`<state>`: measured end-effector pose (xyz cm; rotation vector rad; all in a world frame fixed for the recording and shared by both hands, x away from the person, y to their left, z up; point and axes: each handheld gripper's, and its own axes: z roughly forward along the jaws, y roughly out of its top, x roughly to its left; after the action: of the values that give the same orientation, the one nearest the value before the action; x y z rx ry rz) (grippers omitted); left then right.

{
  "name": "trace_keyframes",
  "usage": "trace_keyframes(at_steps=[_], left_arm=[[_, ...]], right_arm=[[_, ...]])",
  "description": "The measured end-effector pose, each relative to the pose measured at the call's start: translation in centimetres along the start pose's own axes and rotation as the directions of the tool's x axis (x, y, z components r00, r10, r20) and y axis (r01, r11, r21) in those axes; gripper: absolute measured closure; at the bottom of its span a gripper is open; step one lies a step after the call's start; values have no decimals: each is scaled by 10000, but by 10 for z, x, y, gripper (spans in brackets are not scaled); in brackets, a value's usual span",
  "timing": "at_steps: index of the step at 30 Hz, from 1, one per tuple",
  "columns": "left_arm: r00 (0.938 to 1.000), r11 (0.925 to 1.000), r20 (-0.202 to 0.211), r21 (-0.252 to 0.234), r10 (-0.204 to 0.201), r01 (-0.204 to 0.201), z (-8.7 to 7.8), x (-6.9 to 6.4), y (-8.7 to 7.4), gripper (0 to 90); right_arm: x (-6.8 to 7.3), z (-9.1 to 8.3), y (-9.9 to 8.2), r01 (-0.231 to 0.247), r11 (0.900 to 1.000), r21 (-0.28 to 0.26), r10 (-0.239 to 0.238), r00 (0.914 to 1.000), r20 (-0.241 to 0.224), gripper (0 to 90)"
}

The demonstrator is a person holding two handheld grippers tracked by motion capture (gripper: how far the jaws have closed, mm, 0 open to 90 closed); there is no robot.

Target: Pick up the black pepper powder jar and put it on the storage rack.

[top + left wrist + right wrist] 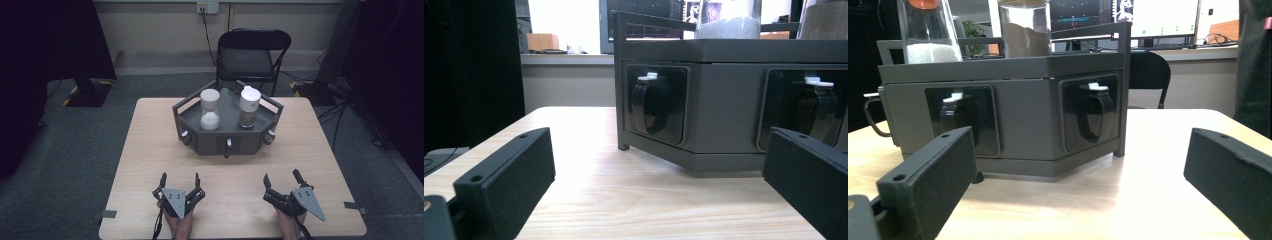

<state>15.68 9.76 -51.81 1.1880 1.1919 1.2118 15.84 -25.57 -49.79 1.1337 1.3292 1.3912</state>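
Two grippers rest at near table edge, left gripper (179, 186) and right gripper (283, 182), both wide open, holding nothing. Grey tray (227, 138) sits far, middle, two jars on top, easy reach for both.

Your left gripper (179, 181) rests low near your edge, jaws spread wide and holding nothing, your left hand (176, 216) behind it. Your right gripper (281, 179) sits well apart to the right, jaws likewise spread and empty, angled slightly leftward.
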Motion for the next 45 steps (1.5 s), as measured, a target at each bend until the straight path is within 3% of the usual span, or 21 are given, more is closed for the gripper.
trace_keyframes(at_steps=[21,29,45], left_arm=[[10000,10000,-1,-1,1,-1,0,0,0,0],[10000,10000,-2,1,4,-4,0,0,0,0],[10000,10000,-3,1,5,-5,0,0,0,0]], right_arm=[[7,-8,-16,35,9999,-143,-29,9992,406,0],[13,-8,-18,614,9980,-161,-606,9970,472,0],[17,-8,-18,591,9982,-140,-580,9958,708,0]])
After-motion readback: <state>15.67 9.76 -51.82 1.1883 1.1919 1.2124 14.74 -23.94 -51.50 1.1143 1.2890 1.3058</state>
